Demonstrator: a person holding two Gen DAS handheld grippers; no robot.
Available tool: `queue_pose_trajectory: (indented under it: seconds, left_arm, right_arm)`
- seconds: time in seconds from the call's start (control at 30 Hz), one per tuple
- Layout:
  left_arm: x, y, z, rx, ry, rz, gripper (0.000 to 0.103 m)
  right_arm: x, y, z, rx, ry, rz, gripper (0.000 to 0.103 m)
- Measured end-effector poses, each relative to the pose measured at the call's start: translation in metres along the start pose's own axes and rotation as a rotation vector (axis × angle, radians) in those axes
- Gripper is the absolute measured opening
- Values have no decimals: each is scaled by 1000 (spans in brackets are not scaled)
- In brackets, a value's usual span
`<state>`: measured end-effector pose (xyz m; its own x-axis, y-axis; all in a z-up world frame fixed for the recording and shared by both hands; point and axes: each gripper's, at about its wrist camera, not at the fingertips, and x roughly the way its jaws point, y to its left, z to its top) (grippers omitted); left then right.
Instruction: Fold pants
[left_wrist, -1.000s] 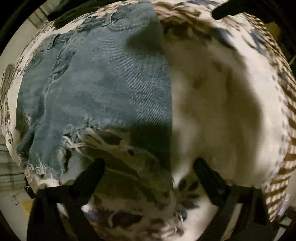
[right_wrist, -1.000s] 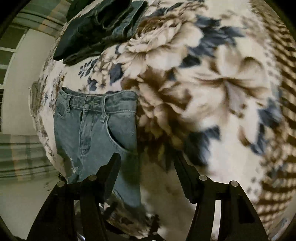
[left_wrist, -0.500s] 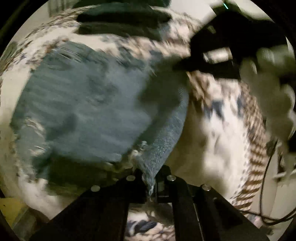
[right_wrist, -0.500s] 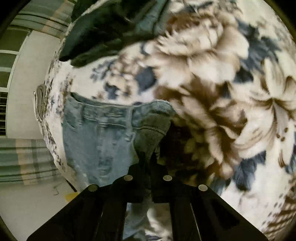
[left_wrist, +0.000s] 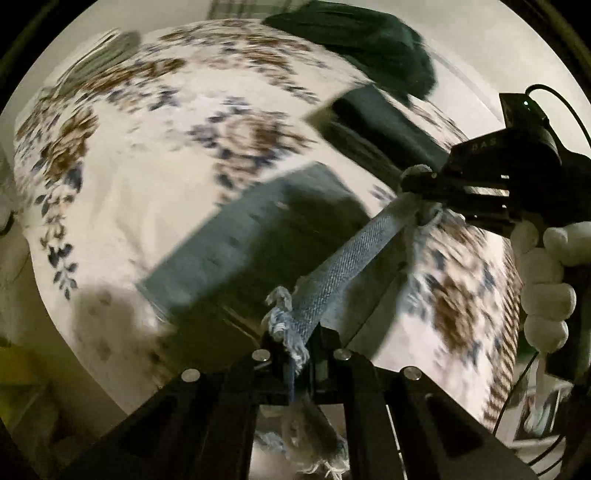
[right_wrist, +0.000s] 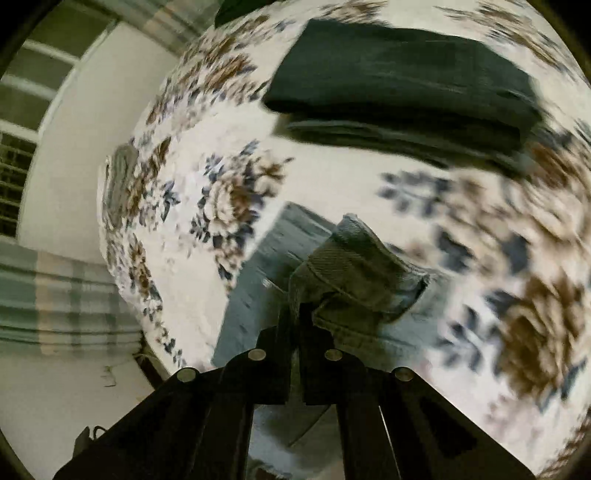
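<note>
My left tongs (left_wrist: 301, 354) are closed tight on the frayed hem of the denim pants (left_wrist: 343, 258), and the cloth runs as a stretched band up to my right tongs (left_wrist: 421, 192). The rest of the pants hangs below, over the flowered bed cover (left_wrist: 147, 155). In the right wrist view, my right tongs (right_wrist: 297, 325) are also closed, on the thick waistband (right_wrist: 354, 280). I judge the denim to be soft but rather heavy, not slippery and not fragile. The hem and the waistband seams seem the best places to hold, because they are firm. Other dark folded clothes (right_wrist: 399, 92) lie further on the bed.
</note>
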<state>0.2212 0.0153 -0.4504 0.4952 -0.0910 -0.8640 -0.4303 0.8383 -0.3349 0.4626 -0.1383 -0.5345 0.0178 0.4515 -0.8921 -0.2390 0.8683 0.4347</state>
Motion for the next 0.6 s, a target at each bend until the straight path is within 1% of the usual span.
queue_pose_trajectory:
  seconds: [0.07,0.17,0.23,0.27,0.33,0.37,0.4,0.43,0.47,0.5,0.53,0.57,0.6]
  left_arm:
    - [10,23,7,-34,-5,18,3]
    - [37,50,12,-84,16,36,3]
    - [57,66,14,-114,45,40,3]
    - [66,73,14,-125,63,40,5]
    - [80,86,13,-174,102,23,6]
    - [82,93,11,-214,111,14,6]
    - [82,100,9,-256,117,1,8]
    - [80,106,6,-292,115,-12,19]
    - [76,108,2,-310,106,-16,43]
    - [69,111,-1,-327,86,-9,62]
    - [65,111,-4,-332,72,-7,91]
    - [58,110,-7,-337,49,-8,93]
    - [49,107,-10,-338,23,-5,93]
  right_arm:
    - [26,22,10,-26,20,-22,3]
    - [75,49,23,-70,62,-83,3]
    - [100,56,26,-86,88,-117,3]
    - [111,59,26,-99,103,-136,3]
    - [127,55,26,-112,136,-163,4]
    - [135,55,28,-98,170,-141,8]
    - [143,52,29,-90,186,-127,16]
    - [143,51,30,-77,213,-86,23]
    - [142,51,30,-73,225,-56,43]
    - [137,50,29,-74,221,-36,67]
    - [124,50,27,-85,199,-28,76]
    - [115,49,25,-93,187,-20,81]
    - [105,47,22,-100,178,-15,81]
